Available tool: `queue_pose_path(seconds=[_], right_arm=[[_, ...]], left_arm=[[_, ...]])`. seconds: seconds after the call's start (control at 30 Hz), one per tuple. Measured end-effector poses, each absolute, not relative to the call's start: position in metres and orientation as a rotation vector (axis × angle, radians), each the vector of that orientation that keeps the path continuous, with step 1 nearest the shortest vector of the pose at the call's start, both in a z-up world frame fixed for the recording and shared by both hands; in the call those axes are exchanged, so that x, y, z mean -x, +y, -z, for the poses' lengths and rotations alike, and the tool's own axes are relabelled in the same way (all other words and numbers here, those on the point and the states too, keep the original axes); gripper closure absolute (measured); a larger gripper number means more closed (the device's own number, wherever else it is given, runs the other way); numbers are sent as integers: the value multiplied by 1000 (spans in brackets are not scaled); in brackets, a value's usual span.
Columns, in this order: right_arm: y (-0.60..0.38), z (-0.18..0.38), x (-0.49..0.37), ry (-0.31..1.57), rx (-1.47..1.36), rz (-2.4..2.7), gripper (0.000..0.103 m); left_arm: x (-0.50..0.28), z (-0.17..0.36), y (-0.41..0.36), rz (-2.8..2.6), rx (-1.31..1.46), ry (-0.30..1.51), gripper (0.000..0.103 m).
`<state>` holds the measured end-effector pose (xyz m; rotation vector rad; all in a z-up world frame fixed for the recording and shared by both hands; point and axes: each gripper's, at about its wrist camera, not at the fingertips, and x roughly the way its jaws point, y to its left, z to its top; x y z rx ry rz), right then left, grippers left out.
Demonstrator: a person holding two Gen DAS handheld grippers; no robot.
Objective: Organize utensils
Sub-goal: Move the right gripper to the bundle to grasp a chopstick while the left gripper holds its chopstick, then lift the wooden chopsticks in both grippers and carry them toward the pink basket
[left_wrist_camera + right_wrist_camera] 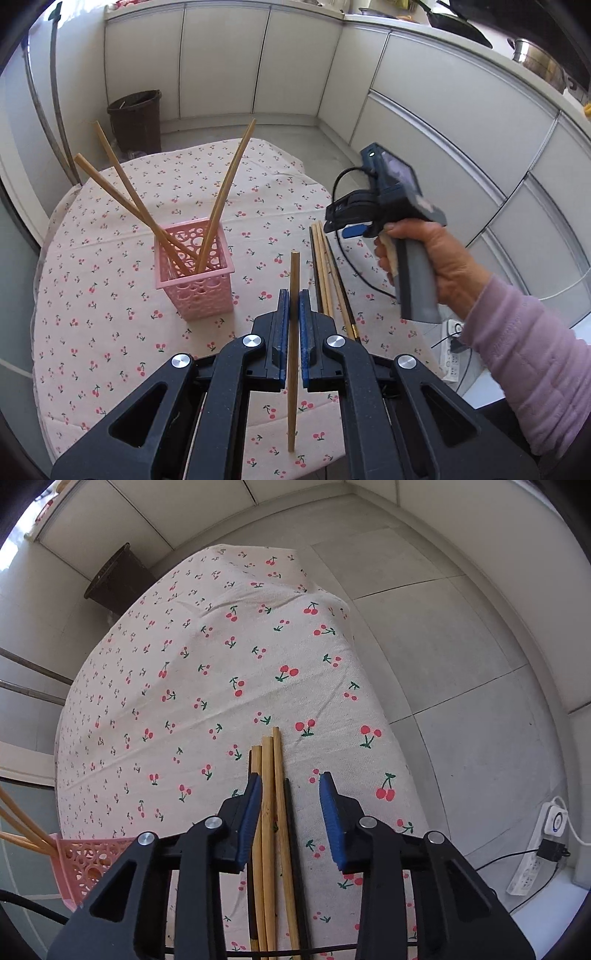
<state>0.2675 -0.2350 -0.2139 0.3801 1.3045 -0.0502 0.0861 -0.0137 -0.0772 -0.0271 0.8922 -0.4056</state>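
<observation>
My left gripper [294,295] is shut on a wooden chopstick [294,332] and holds it upright above the cherry-print tablecloth [110,332]. A pink perforated basket [194,273] stands to its left with three wooden chopsticks [221,195] leaning in it. More chopsticks [327,273], wooden and dark, lie on the cloth to the right. My right gripper [288,794] is open just above those lying chopsticks [271,812], its jaws on either side of them. The right gripper also shows hand-held in the left wrist view [347,221]. The basket's corner appears at lower left [85,864].
White kitchen cabinets [258,55] run around the room. A dark waste bin [135,118] stands beyond the table. A power strip [539,853] with cables lies on the floor at the right. The table's right edge [380,716] is close to the chopsticks.
</observation>
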Motion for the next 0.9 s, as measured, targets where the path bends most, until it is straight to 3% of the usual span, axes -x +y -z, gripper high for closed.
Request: queue_pose_path(seconds=[0.47, 0.53, 0.73, 0.9], right_arm=[[-207, 227, -276, 1300, -197, 88, 74], [-205, 227, -277, 1292, -193, 77, 94], [-225, 220, -272, 1218, -356, 59, 95], [-225, 183, -247, 1153, -367, 7, 95]], left_arm=[[-80, 74, -10, 416, 26, 894, 99], [-81, 75, -8, 409, 27, 894, 98], [-84, 76, 0, 377, 36, 893, 98], [-77, 66, 6, 368, 46, 852, 99]])
